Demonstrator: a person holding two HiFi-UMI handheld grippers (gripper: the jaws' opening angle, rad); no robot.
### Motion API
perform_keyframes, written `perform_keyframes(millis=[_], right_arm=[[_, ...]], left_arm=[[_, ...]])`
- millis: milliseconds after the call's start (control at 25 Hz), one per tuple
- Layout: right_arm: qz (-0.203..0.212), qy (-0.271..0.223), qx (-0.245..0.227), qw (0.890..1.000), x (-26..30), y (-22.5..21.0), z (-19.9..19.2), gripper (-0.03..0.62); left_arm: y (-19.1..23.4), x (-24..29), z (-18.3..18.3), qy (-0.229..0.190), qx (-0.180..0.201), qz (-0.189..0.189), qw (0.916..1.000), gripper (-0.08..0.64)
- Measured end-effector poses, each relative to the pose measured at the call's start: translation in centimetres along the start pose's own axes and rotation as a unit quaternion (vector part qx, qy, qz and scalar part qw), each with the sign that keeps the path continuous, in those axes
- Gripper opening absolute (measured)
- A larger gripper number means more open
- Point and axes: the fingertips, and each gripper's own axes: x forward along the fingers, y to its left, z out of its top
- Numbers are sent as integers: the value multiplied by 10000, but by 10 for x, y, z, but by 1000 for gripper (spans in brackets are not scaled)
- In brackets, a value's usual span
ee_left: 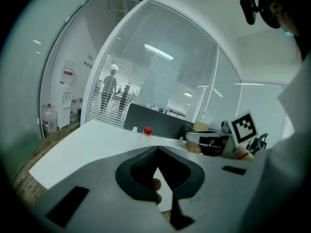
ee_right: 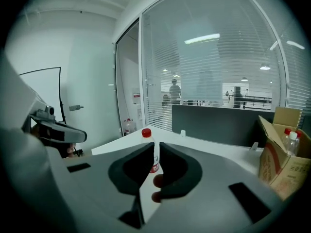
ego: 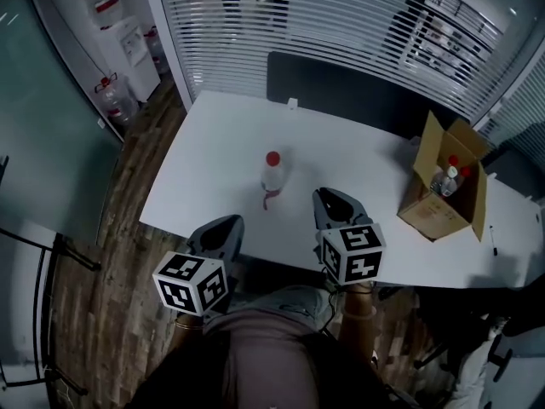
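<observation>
Though illegible, red label [ee_right: 154, 168] on bottle [ego: 272, 180].

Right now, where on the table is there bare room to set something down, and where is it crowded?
The table is bare left of the bottle, out to its left and far edges, and between bottle and box. The near edge is taken by the left gripper and right gripper. The right end is crowded: box, then a pen.

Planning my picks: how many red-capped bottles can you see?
3. One bottle stands alone on the white table; two red caps show in the open cardboard box at its right end. More may be hidden inside the box.
</observation>
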Motion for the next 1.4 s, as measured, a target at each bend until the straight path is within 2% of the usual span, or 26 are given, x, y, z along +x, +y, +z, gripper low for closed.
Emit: perform_keyframes(millis=[800, 1400], right_arm=[[-487, 69, 122, 9987, -35, 1, -19, 37], [-393, 74, 226, 9989, -42, -6, -25, 37]], left_arm=[[-13, 0, -9, 131, 181, -291, 9993, 5], [-28, 8, -14, 173, 178, -480, 9985, 6]])
